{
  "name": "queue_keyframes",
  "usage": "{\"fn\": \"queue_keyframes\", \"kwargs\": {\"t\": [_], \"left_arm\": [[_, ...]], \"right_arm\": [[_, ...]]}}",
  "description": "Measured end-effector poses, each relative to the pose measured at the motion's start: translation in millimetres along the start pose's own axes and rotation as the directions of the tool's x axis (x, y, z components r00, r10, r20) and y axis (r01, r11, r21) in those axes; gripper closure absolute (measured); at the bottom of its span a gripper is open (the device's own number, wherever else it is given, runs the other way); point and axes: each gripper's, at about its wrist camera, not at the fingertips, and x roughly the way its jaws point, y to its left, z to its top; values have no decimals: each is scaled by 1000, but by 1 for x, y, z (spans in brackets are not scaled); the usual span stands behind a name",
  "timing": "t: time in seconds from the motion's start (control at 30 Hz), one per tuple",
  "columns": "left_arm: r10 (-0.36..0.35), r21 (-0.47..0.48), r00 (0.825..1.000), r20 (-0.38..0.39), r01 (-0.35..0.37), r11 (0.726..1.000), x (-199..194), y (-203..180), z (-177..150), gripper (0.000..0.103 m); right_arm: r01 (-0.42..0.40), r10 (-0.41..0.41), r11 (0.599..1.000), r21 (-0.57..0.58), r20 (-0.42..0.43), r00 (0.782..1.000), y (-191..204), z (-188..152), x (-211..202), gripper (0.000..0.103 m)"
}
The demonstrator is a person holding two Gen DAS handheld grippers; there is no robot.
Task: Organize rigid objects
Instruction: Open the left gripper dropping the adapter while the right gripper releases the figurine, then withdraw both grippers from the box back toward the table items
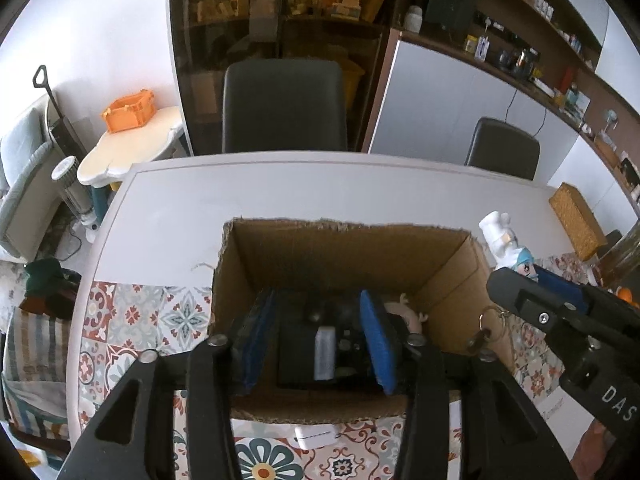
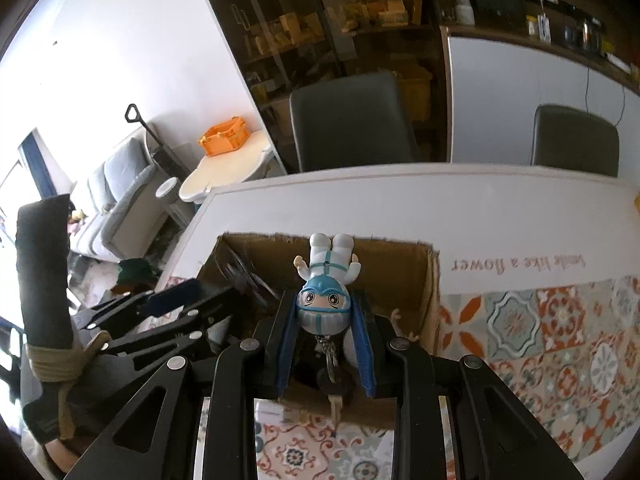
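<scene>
One figurine keychain sits head-down, clamped in the right hand-held gripper above the cardboard box near the tabletop's front edge, while the left hand-held gripper stands parted over a black object inside.

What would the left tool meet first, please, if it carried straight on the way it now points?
Most likely the black device lying in the cardboard box: it sits between the left tool fingertips, which point down into the box. Depth is unclear in this fisheye view.
</scene>
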Motion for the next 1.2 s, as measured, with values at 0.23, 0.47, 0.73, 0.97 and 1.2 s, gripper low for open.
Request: {"fn": "queue_keyframes", "kwargs": {"t": [0.23, 0.47, 0.73, 0.97, 1.2], "left_arm": [[187, -6, 980, 64, -187, 982, -22, 6, 4, 21], [243, -31, 965, 96, -242, 970, -38, 15, -9, 20], [218, -35, 968, 126, -215, 976, -61, 10, -33, 15], [211, -52, 965, 157, -206, 977, -79, 1, -60, 15], [205, -36, 962, 181, -202, 979, -86, -13, -88, 9]], "right_arm": [[0, 0, 1000, -12, -10, 1000, 6, 4, 4, 76], [45, -44, 999, 25, -38, 998, 4, 1, 10, 55], [91, -92, 996, 21, 27, 995, 9, -19, -20, 43], [129, -133, 991, 41, 98, 986, 4, -44, -52, 32], [140, -146, 988, 59, 104, 984, -4, -65, -65, 27]]}}
